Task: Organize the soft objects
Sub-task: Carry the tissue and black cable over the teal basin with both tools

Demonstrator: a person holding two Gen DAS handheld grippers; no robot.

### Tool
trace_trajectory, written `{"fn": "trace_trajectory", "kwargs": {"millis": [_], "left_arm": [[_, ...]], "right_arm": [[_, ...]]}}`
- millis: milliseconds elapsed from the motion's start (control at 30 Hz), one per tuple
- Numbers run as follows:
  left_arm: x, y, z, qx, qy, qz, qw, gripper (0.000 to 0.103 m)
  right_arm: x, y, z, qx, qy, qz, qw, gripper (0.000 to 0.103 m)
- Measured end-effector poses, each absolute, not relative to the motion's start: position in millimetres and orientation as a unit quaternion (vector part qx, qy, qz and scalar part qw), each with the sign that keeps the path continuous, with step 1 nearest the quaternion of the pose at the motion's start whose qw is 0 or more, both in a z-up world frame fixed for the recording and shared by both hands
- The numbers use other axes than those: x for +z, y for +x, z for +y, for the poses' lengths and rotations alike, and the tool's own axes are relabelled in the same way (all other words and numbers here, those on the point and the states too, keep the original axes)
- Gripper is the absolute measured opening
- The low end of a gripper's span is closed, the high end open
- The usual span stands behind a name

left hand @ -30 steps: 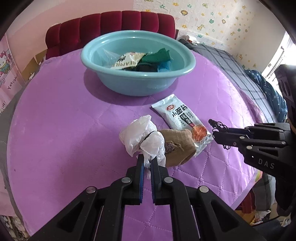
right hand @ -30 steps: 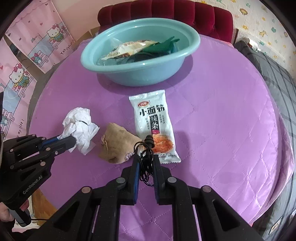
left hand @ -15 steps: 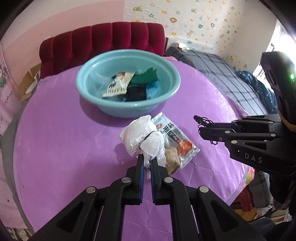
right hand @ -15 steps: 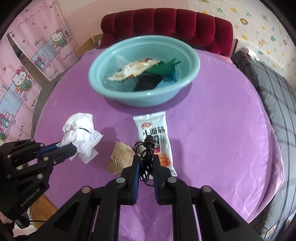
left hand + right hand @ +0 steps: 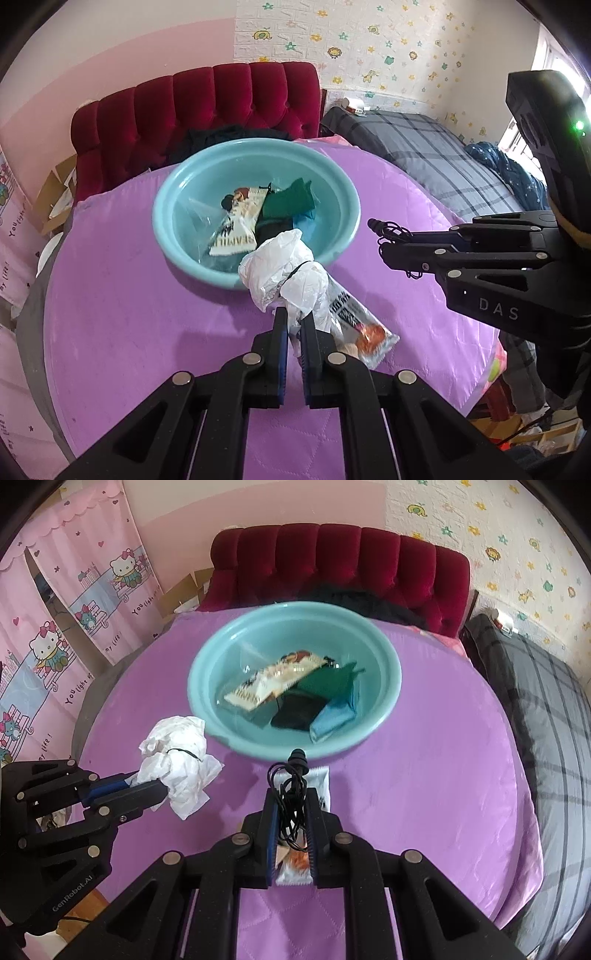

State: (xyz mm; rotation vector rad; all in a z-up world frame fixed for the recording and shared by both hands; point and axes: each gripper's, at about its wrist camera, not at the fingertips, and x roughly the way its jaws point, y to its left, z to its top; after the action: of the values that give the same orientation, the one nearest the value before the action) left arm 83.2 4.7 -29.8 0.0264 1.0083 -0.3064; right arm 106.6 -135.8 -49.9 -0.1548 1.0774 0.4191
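A round counter (image 5: 129,332) covered with purple quilted cloth is seen, and a light blue basin (image 5: 255,210) is placed on it, with a snack packet and folded green, black and blue cloths inside. A noodle packet (image 5: 364,330) is laid flat in front of the basin. A white plastic bag (image 5: 286,275) is clamped by the left hand-held gripper (image 5: 293,325) just before the basin rim. A black earphone cable (image 5: 290,790) is clamped by the right hand-held gripper (image 5: 291,805) above the noodle packet.

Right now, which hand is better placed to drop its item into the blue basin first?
Probably the left. Its gripper holds the white plastic bag, already overlapping the basin rim in its view. The right gripper, clamped on the black earphones, looks slightly short of the rim.
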Motion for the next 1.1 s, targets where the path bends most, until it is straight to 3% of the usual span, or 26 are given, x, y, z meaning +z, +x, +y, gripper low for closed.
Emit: {"fn": "trace_trajectory", "kwargs": {"millis": [433,1100], "left_arm": [[-28.4,149.2,13.9,-0.147,0.02,0.474,0.868,0.006],[-66.9,242.5,23.3,-0.142,0.013,0.484,0.863,0.006]], "right_arm": [[-37.1,172.2,-125.1,0.206,-0.07,0.502,0.837,0.013],[-67.5,275.7,-106.1,0.2,-0.048,0.506,0.838,0.014]]}}
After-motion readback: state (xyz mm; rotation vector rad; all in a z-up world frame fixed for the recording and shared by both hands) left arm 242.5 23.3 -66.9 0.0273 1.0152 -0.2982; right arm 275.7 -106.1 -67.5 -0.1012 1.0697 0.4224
